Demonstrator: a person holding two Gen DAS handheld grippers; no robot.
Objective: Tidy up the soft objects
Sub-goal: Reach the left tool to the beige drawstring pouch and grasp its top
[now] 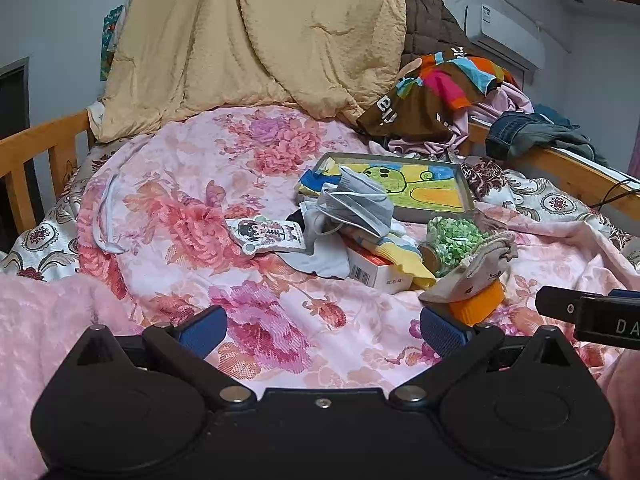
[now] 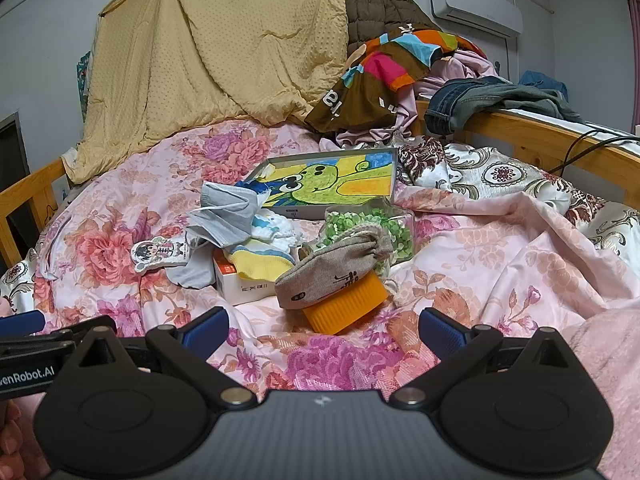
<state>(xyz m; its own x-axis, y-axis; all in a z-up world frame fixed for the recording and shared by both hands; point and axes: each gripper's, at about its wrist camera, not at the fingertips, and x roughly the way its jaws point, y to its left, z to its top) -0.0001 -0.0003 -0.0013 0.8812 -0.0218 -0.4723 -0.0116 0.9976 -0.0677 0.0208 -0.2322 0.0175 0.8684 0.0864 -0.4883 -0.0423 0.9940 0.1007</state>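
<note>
Soft objects lie in a small heap on a bed covered by a pink floral quilt [image 2: 500, 264], ahead of two hand-held grippers. The right gripper [image 2: 322, 330] has its blue-padded fingers [image 2: 206, 330] spread wide and holding nothing, low above the quilt. Just beyond them a grey-brown fabric pouch [image 2: 332, 268] drapes over an orange ribbed cap [image 2: 346, 310]. The left gripper [image 1: 322, 330] also has its fingers [image 1: 204, 330] wide apart and empty; its right finger sits near the orange cap in that view.

Behind the pouch stands a jar of green bits [image 2: 372, 224]. Left of it, a yellow and white sock [image 2: 260, 262] rests on a white and orange box [image 2: 244, 284], with a grey face mask [image 2: 230, 212] on top of the pile. A small cartoon-printed cushion [image 2: 160, 254] lies just beside the heap on the left. Farther back a framed crayon drawing [image 2: 332, 186] lies flat on the quilt.

At the head of the bed a tan blanket [image 2: 208, 60] hangs, clothes [image 2: 384, 76] are piled to the right, and jeans [image 2: 480, 100] drape over the wooden bed rail [image 2: 540, 140].
</note>
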